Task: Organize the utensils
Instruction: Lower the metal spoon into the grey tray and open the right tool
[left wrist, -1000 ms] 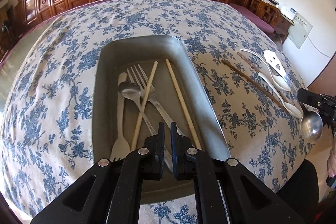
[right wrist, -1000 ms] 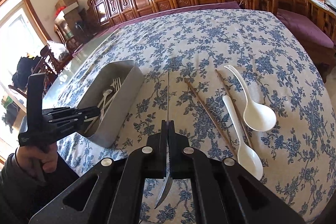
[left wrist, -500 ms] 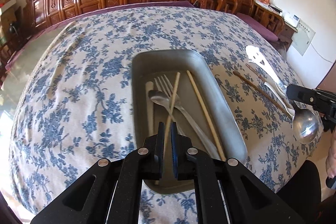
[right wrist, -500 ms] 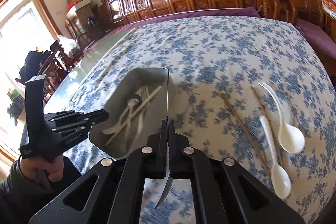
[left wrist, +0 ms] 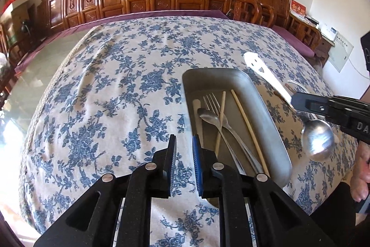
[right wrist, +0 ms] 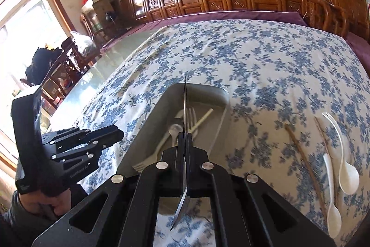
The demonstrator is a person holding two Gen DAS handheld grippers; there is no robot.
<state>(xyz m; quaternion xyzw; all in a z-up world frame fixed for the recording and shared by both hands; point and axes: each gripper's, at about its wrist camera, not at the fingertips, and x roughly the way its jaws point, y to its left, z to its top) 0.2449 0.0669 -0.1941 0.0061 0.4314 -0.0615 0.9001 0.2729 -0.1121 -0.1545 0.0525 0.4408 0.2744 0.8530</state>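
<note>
The right gripper is clamped on the handle of a steel spoon, bowl toward the wrist and the long handle pointing out ahead. Half a second ago that handle lined up with the near right rim of the metal tray; now it runs straight over the tray's middle, above the fork and pale chopsticks already lying inside. So the carry has reached its target, and what remains for this piece, as I judge it, is lowering and letting go.

The left gripper has swung away to the left of the tray and hovers over bare blue-flowered tablecloth. Its jaws are opening, with nothing between them. A second ago it sat directly over the tray's contents, so it has cleared the way for the incoming spoon.

Still out on the cloth to the right of the tray are 2 white plastic spoons and 2 dark wooden chopsticks, lying close together. With 4 pieces left besides the spoon in hand, the sorting looks a little past halfway.
</note>
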